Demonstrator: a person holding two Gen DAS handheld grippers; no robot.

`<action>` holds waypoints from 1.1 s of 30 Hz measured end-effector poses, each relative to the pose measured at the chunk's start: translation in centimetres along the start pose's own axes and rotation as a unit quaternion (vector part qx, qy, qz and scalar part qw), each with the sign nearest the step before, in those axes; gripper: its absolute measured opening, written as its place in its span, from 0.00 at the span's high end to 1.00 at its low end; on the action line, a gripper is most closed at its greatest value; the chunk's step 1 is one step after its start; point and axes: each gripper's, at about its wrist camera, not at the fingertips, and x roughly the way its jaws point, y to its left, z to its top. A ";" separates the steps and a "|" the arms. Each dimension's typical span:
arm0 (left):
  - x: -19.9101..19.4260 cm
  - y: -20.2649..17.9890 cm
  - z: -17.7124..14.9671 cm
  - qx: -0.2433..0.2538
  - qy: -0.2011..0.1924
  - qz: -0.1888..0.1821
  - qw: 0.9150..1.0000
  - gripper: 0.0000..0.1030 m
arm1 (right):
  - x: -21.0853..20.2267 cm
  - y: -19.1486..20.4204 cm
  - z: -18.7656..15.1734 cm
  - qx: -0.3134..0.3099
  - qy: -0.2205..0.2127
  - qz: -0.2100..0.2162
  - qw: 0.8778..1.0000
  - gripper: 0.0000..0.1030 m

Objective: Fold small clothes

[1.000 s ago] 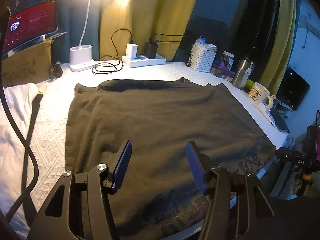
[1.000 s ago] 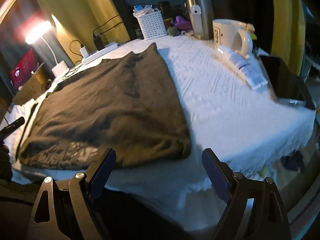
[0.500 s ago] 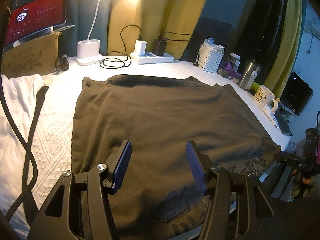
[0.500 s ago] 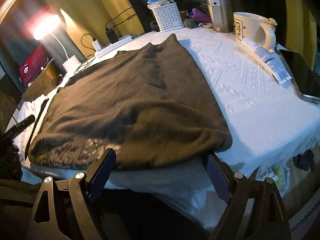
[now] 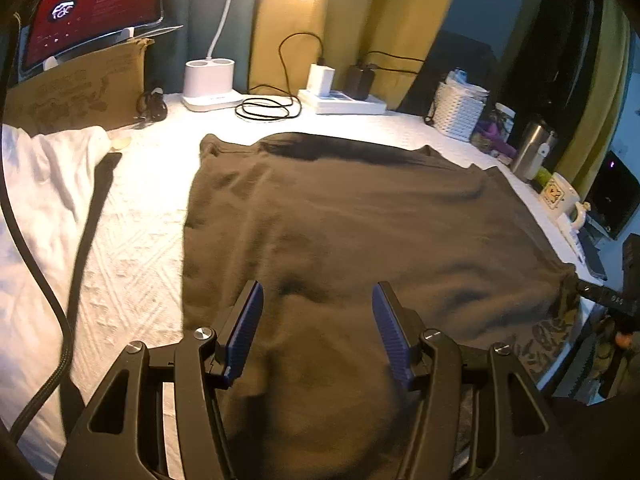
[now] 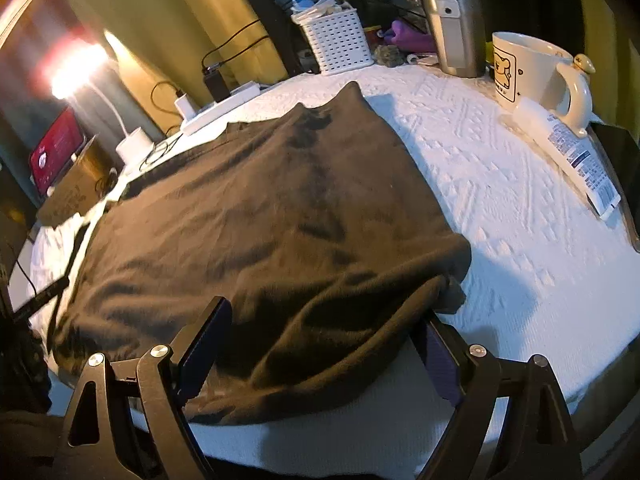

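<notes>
A dark brown garment (image 5: 360, 240) lies spread flat on the white textured table cover (image 5: 140, 240). Its near edge, with a pale print, hangs over the table's front. My left gripper (image 5: 318, 320) hovers open above the garment's near left part, with nothing gripped between its blue pads. In the right wrist view the garment (image 6: 260, 220) fills the left and middle. My right gripper (image 6: 320, 344) stands wide open astride the garment's near right corner. Cloth lies between its fingers, which do not press on it, and the bulging fold partly hides the right finger.
Along the back stand a lamp base (image 5: 209, 84), a power strip (image 5: 344, 100) with chargers, a white basket (image 6: 340, 40) and a steel tumbler (image 6: 452, 20). A mug (image 6: 528, 72), a tube (image 6: 572, 152), a white cloth (image 5: 36, 184) and a black cable (image 5: 40, 280) lie at the sides.
The left gripper has moved forward and lower over the garment. The right gripper has slid left, so the garment's near right corner now lies between its fingers. Both openings are unchanged.
</notes>
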 end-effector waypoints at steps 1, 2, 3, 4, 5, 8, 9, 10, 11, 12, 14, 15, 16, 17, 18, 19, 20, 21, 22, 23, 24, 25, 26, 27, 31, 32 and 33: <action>0.0 0.2 0.2 0.001 -0.001 0.003 1.000 0.45 | -0.1 -0.2 0.0 0.009 -0.001 0.001 1.000 0.13; 0.0 0.4 0.3 0.000 -0.003 0.004 1.000 0.45 | -0.2 -0.2 -0.1 0.014 -0.001 -0.003 1.000 0.13; 0.1 0.6 0.5 -0.001 -0.004 0.006 1.000 0.45 | -0.3 -0.1 -0.2 0.015 0.001 -0.010 1.000 0.13; 0.1 0.7 0.6 -0.001 -0.005 0.006 1.000 0.45 | -0.4 0.0 -0.3 0.016 0.003 -0.023 1.000 0.13; 0.3 0.9 0.7 -0.002 -0.007 0.007 1.000 0.45 | -0.4 0.2 -0.3 0.015 0.004 -0.030 0.999 0.13; 0.9 1.1 1.0 -0.004 -0.003 0.003 1.000 0.45 | 0.4 0.8 0.2 -0.009 0.001 -0.049 0.999 0.13; 1.1 1.1 1.1 -0.003 -0.001 0.001 1.000 0.45 | 0.8 1.1 0.5 -0.019 0.002 -0.057 0.998 0.13; 1.3 1.1 1.2 0.000 0.002 0.000 1.000 0.45 | 1.3 1.5 0.8 -0.029 0.006 -0.061 0.998 0.12; 1.4 1.1 1.2 0.004 0.003 -0.002 1.000 0.45 | 1.8 1.8 1.1 -0.037 0.007 -0.060 0.997 0.12; 1.4 1.2 1.3 0.007 0.003 -0.004 1.000 0.45 | 2.2 2.0 1.4 -0.040 0.006 -0.054 0.998 0.12; 1.4 1.5 1.5 0.008 0.002 -0.002 1.000 0.45 | 2.8 2.6 1.8 -0.046 0.001 -0.044 0.998 0.12; 1.4 1.8 1.5 0.005 0.002 -0.001 1.000 0.45 | 3.1 2.9 1.9 -0.049 -0.001 -0.033 0.998 0.13; 1.4 2.1 1.6 0.001 0.002 -0.002 1.000 0.45 | 3.3 3.2 1.9 -0.053 -0.002 -0.022 0.998 0.20; 1.5 2.5 1.7 -0.004 0.003 -0.001 1.000 0.45 | 3.5 3.5 2.0 -0.059 -0.004 -0.022 0.998 0.36; 1.7 2.8 1.8 -0.007 0.005 0.000 1.000 0.45 | 3.9 3.6 2.2 -0.060 -0.005 -0.028 0.998 0.45; 1.9 3.0 1.9 -0.007 0.007 -0.001 1.000 0.45 | 3.9 3.5 2.5 -0.054 -0.007 -0.027 0.998 0.59; 2.1 3.2 1.9 -0.007 0.008 -0.003 1.000 0.45 | 4.1 3.1 2.9 -0.037 -0.004 -0.023 0.999 0.76; 2.3 3.3 2.1 -0.006 0.009 -0.005 1.000 0.45 | 4.2 2.7 3.2 -0.024 -0.002 -0.015 1.000 0.76; 2.4 3.4 2.2 -0.005 0.010 -0.007 1.000 0.45 | 4.2 2.7 3.4 -0.021 -0.001 -0.012 1.000 0.78; 2.4 3.5 2.3 -0.004 0.008 -0.010 1.000 0.45 | 4.2 3.0 3.6 -0.026 -0.002 -0.015 1.000 0.80; 2.3 3.6 2.5 -0.003 0.007 -0.012 1.000 0.45 | 4.1 3.6 3.9 -0.035 -0.004 -0.018 0.999 0.80; 2.2 3.7 2.7 -0.002 0.004 -0.015 1.000 0.45 | 3.9 4.2 4.1 -0.041 -0.008 -0.020 0.999 0.82; 2.1 3.7 2.8 -0.002 0.001 -0.018 1.000 0.45 | 3.7 4.5 4.4 -0.043 -0.012 -0.021 0.999 0.84; 2.0 3.8 3.0 -0.003 -0.003 -0.020 1.000 0.45 | 3.4 5.0 4.7 -0.047 -0.017 -0.020 0.999 0.84; 1.2 4.5 3.4 -0.008 -0.019 -0.028 0.999 0.45 | 2.0 8.2 6.5 -0.078 -0.041 -0.015 0.996 0.89; 1.0 4.8 3.4 -0.010 -0.022 -0.028 0.999 0.45 | 1.8 9.1 6.9 -0.089 -0.047 -0.014 0.995 0.90; 0.9 5.0 3.3 -0.013 -0.025 -0.027 0.999 0.45 | 1.5 10.6 7.4 -0.107 -0.055 -0.009 0.993 0.91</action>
